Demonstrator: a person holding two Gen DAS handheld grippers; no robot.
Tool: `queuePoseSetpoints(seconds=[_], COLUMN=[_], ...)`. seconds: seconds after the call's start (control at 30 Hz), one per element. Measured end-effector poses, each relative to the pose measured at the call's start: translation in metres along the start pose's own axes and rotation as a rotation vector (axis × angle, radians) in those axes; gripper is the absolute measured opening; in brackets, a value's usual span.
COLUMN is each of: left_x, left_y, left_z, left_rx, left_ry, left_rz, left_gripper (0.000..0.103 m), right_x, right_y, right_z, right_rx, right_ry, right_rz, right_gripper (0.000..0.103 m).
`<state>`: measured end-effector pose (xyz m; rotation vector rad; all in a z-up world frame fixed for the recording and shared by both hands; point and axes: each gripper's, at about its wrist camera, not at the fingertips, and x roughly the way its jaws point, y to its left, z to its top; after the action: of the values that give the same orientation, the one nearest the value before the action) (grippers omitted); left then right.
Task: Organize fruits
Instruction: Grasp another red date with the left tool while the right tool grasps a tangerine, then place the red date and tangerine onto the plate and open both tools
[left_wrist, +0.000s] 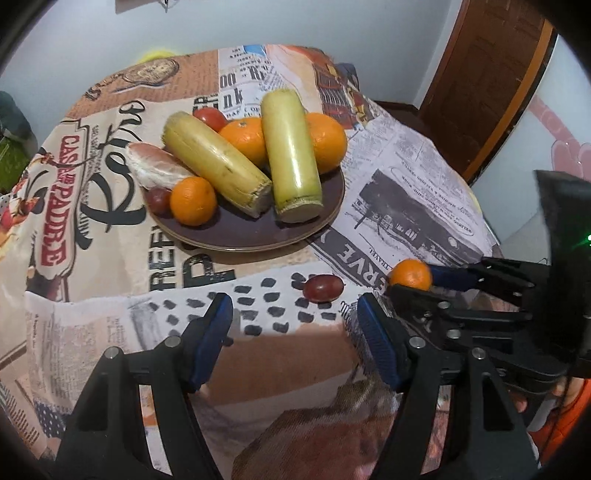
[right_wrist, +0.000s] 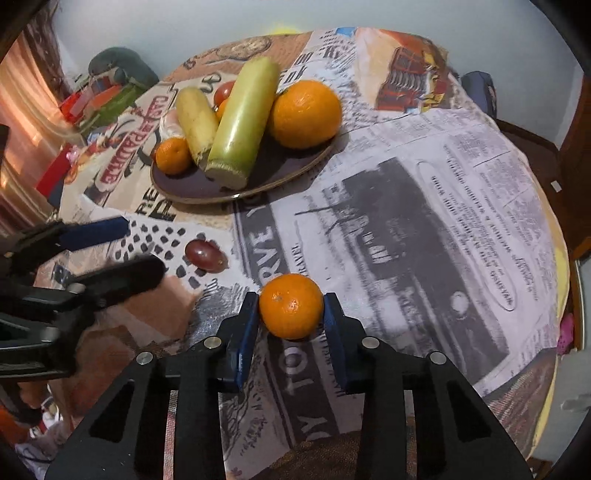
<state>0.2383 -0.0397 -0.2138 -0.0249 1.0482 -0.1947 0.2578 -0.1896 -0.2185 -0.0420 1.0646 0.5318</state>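
Note:
A dark plate (left_wrist: 236, 229) (right_wrist: 184, 184) holds two pale green-yellow stalks (left_wrist: 291, 151), oranges (left_wrist: 327, 142), a small mandarin (left_wrist: 192, 201), a peeled citrus segment (left_wrist: 157, 168) and a tomato (left_wrist: 209, 118). My right gripper (right_wrist: 291, 308) (left_wrist: 410, 281) is shut on a small mandarin (right_wrist: 291, 305) (left_wrist: 410, 278) just above the tablecloth, right of the plate. A red grape (left_wrist: 322, 288) (right_wrist: 205, 254) lies loose on the cloth. My left gripper (left_wrist: 295, 325) (right_wrist: 136, 247) is open and empty, just short of the grape.
The round table (right_wrist: 424, 221) wears a newspaper-print cloth. A wooden door (left_wrist: 487, 85) stands at the right. Clutter and a bag (right_wrist: 110, 88) sit beyond the table's left edge. A chair (right_wrist: 532, 147) stands at the far right.

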Motion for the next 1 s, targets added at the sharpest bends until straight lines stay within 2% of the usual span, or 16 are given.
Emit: queuePoseSetpoints(seconds=[0.2,0.4,0.47,0.57,0.67,1.0], left_x=[0.020,0.034,0.034,0.034,0.029,-0.004], left_y=[-0.010,-0.022,-0.023,-0.021,-0.015,0.024], left_z=[0.003,0.003,0.002,0.003,0.001,-0.003], left_rx=[0.016,0.048,0.057,0.045,0.029,-0.012], left_ry=[0.029,0.047,0.040,0.040,0.038,-0.025], left_rz=[0.009,0.020,0.024,0.005,-0.009,0.038], left_gripper=[0.069,0.047,0.035,0.027,0.027,0.027], right_x=[-0.014,-0.016,-0.017,-0.017,-0.019,-0.020], right_y=[-0.013,-0.022,-0.021,-0.017,-0.013,-0.003], right_z=[0.000,-0.001,-0.002,0.000,0.003,0.031], right_rx=[0.022,0.051,0.056,0.048,0.037,0.044], right_ry=[-0.036,-0.042,-0.048,-0.054,-0.064,-0.126], right_rz=[-0.003,0.003,0.013,0.018,0.017,0.042], right_gripper=[0.032,0.032,0.032,0.032,0.032,0.032])
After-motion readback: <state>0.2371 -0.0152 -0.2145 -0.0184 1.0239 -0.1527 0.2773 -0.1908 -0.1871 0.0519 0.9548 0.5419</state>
